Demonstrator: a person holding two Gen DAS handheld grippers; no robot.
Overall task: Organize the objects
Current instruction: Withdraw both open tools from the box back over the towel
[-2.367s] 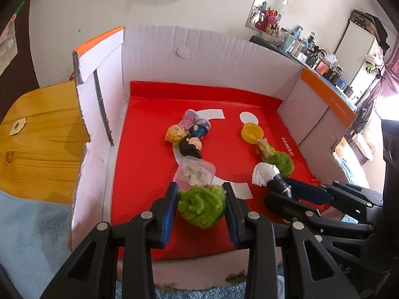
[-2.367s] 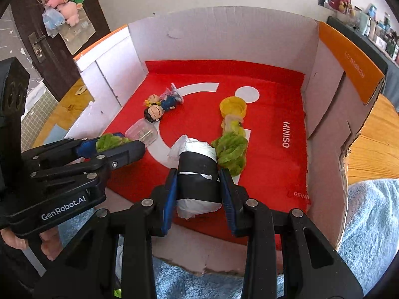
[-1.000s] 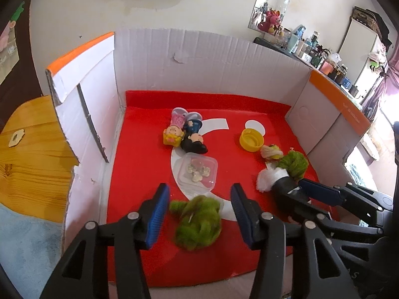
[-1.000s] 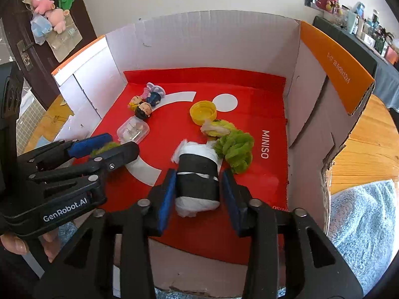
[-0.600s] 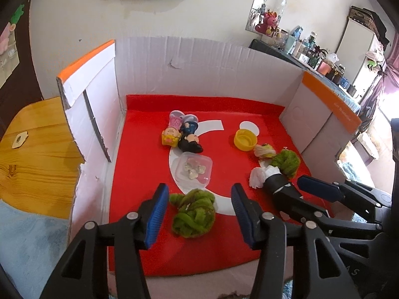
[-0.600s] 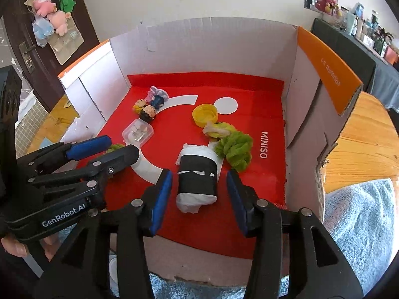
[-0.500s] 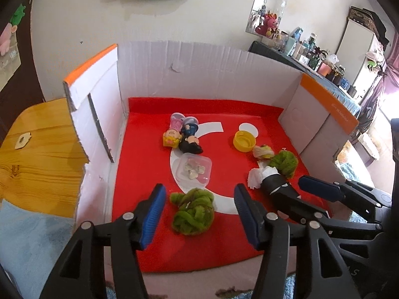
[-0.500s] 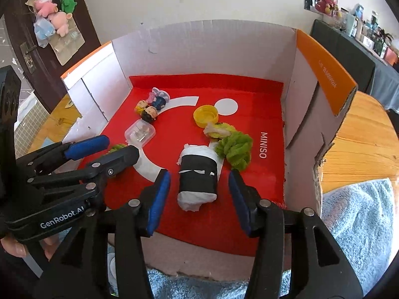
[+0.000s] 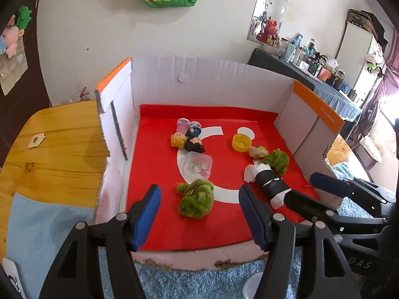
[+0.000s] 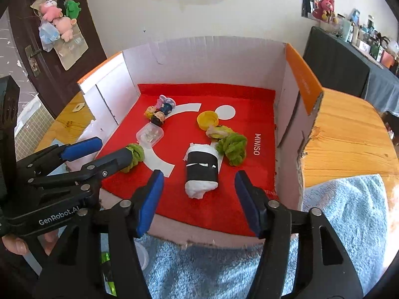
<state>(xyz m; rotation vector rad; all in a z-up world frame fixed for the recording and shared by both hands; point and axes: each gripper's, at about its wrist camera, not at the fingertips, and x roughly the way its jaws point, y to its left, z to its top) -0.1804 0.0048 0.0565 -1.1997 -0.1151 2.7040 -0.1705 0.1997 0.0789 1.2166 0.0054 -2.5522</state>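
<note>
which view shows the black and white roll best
The right wrist view: the roll lies whole and unobstructed ahead of the opening right gripper. In the left wrist view its near end is hidden behind a finger.

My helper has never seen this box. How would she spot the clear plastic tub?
Look in the cardboard box with the red floor. Left of middle, just nearer than the toy figures, lies the clear tub. It alone is see-through, with pale bits inside.
</note>
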